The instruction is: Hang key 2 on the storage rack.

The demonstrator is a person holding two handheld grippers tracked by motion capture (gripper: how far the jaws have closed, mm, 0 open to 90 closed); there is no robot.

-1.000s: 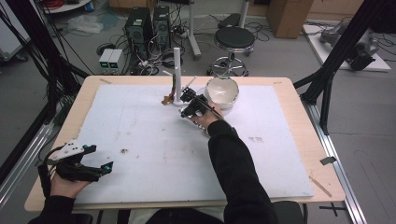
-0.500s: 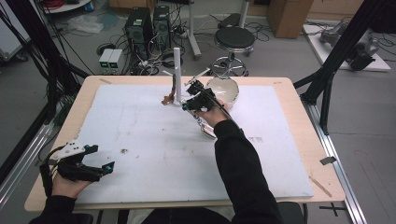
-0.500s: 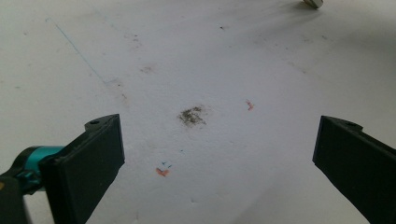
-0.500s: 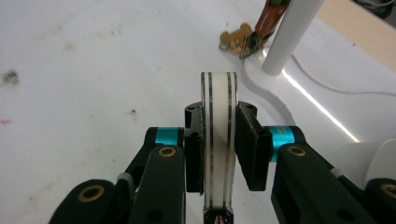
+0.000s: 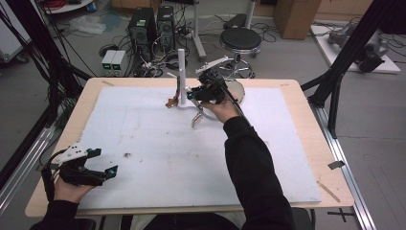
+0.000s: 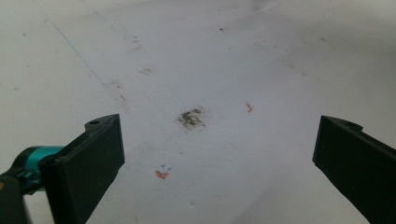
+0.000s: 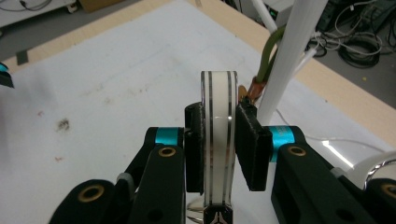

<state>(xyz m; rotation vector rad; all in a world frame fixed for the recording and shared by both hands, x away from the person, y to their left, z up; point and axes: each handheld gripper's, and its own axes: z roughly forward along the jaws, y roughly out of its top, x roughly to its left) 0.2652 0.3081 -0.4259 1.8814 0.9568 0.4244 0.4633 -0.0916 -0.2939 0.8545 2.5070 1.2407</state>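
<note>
My right gripper had its 2 jaws clamped on a white band with dark stripes, held just beside the white post at the table's far edge. My left gripper (near corner) gaped wide over a dark smudge.

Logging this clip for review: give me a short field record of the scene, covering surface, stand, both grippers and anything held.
surface: white sheet over a wooden table
stand: white upright post near the far edge
right gripper: beside the post, jaws shut on a cream band with dark stripes
left gripper: near the front left corner, jaws wide open, holding nothing
mark: dark smudge on the sheet ahead of the left gripper
</note>
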